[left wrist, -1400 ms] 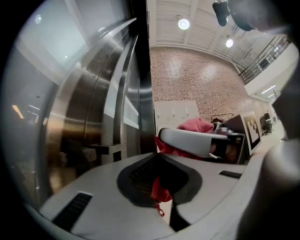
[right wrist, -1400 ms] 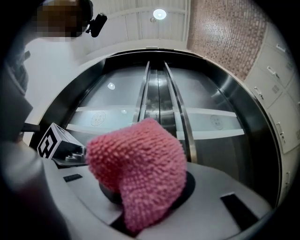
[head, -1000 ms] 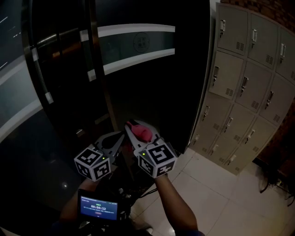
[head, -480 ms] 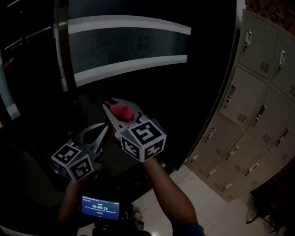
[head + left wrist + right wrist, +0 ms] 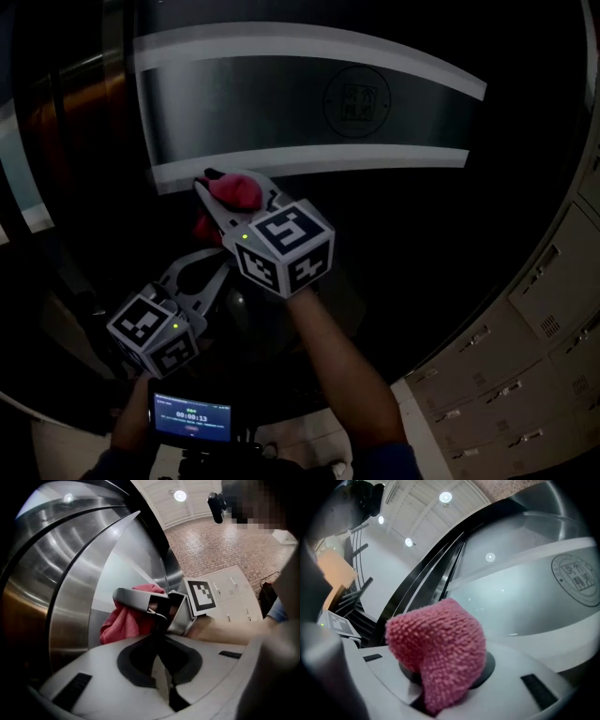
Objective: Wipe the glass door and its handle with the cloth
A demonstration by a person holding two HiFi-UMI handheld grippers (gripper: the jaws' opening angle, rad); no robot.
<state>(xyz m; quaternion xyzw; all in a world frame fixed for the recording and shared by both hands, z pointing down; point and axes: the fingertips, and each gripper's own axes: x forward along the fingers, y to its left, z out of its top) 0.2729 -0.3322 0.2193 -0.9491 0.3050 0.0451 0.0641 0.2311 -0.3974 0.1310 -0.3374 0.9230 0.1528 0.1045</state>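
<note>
Lockers [image 5: 553, 309]: grey metal, stacked rows, lower right. Brick wall [image 5: 220, 545]: reddish, above lockers. Ceiling [image 5: 417, 517]: white, panelled. Lights [image 5: 445, 497]: round, recessed, lit.

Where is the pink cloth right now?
Head view, centre-left: the cloth is clamped in the right gripper, held up by the glass door near the left end of its lower white stripe, above the left gripper.

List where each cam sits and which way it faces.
Head view: on the person's head, looking down at the door; shows left gripper, right gripper shut on the cloth, right forearm.
Left gripper view: on the left gripper, along its shut jaws toward the door; shows right gripper and right forearm.
Right gripper view: on the right gripper, facing the door; cloth fills its jaws.
Shared: all three see cloth and door.
</note>
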